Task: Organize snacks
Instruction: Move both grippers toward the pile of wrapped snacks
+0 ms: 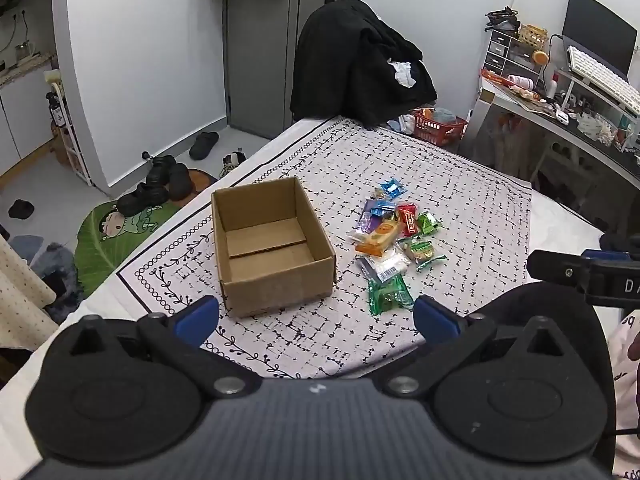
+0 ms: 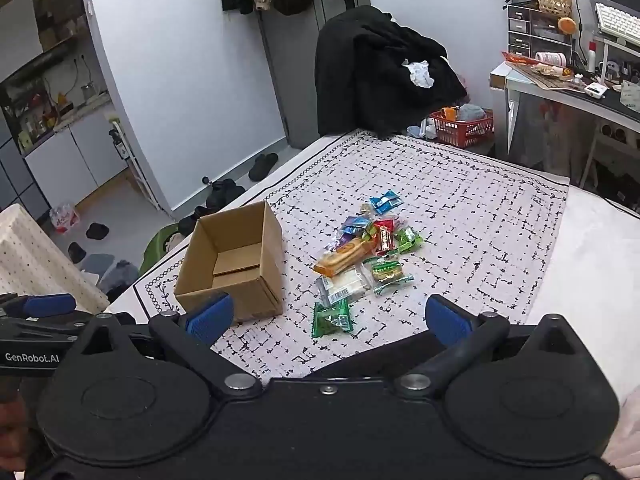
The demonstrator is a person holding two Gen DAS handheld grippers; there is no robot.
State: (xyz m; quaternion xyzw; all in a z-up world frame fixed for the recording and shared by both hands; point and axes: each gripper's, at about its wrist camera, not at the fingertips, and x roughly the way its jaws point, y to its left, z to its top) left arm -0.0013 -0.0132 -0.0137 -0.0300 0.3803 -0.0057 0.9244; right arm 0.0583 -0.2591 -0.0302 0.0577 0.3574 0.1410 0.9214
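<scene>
An open, empty cardboard box (image 1: 272, 246) (image 2: 234, 268) sits on a patterned cloth. To its right lies a pile of several wrapped snacks (image 1: 394, 238) (image 2: 362, 254): an orange bar (image 1: 378, 238) (image 2: 344, 258), a red pack (image 1: 407, 216), blue packs, and a green pack (image 1: 388, 294) (image 2: 332, 318) nearest me. My left gripper (image 1: 316, 316) hovers open above the near edge of the cloth, in front of the box and the green pack. My right gripper (image 2: 328, 318) also stands open, nothing between its blue pads, with the green pack seen between them farther off.
The cloth (image 1: 460, 200) covers a bed-like surface whose left edge drops to a floor with shoes (image 1: 160, 184) and a green mat. A chair draped in black clothes (image 1: 356, 64) stands behind, a red basket (image 1: 438, 126) and a cluttered desk (image 1: 560, 100) to the right.
</scene>
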